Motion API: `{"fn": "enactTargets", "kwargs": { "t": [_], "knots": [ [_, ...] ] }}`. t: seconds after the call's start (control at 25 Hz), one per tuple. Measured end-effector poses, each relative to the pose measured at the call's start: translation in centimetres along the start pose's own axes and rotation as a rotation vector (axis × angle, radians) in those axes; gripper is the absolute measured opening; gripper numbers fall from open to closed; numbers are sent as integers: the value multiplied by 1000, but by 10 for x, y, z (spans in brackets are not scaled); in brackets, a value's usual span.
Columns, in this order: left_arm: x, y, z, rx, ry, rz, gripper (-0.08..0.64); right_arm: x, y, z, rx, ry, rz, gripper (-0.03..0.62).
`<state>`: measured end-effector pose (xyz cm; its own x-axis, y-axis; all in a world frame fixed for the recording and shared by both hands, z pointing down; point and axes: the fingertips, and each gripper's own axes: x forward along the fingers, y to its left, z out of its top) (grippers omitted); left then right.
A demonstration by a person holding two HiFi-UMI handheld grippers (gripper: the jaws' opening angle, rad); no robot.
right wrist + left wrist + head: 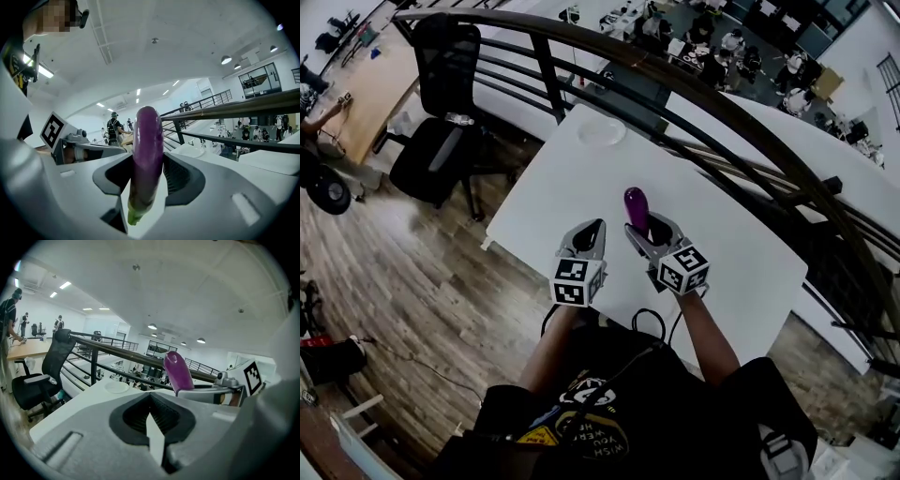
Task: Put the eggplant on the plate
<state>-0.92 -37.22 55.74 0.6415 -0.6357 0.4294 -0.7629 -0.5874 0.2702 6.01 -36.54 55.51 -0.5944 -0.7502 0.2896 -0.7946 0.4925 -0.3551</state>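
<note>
A purple eggplant (pixel 636 208) stands upright with its green stem end down, and my right gripper (pixel 645 228) is shut on it above the white table (pixel 553 206). In the right gripper view the eggplant (pixel 147 140) fills the gap between the two pads of the right gripper (pixel 147 176). A pale round plate (pixel 602 132) sits near the table's far edge, well beyond both grippers; it also shows as the plate (pixel 116 387) and the plate (pixel 191 151). My left gripper (pixel 594 231) hovers just left of the right one, its jaws together with nothing in them.
A black office chair (pixel 441 122) stands off the table's left side on the wooden floor (pixel 412 281). A dark metal railing (pixel 722 122) curves past the table's far and right sides, with an office floor below it.
</note>
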Motion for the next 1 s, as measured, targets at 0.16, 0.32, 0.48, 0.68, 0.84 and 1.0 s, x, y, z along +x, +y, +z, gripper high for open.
{"fn": "enactTargets", "kwargs": {
  "t": [0.16, 0.32, 0.48, 0.68, 0.84, 1.0],
  "knots": [
    [27, 25, 0, -2, 27, -22, 5, 36, -13, -2, -9, 29, -17, 198],
    [48, 53, 4, -4, 39, -25, 5, 69, -28, -6, -35, 66, -23, 198],
    [67, 86, 7, -26, 62, -19, 5, 104, -46, -11, -58, 114, -28, 198],
    [97, 120, -3, -22, 112, -20, 5, 140, -68, -25, -90, 186, -32, 198],
    [117, 134, -11, -36, 146, -40, 5, 164, -86, -40, -106, 236, -39, 198],
    [137, 144, -14, -48, 169, -53, 5, 185, -106, -47, -124, 269, -48, 198]
  ]
}}
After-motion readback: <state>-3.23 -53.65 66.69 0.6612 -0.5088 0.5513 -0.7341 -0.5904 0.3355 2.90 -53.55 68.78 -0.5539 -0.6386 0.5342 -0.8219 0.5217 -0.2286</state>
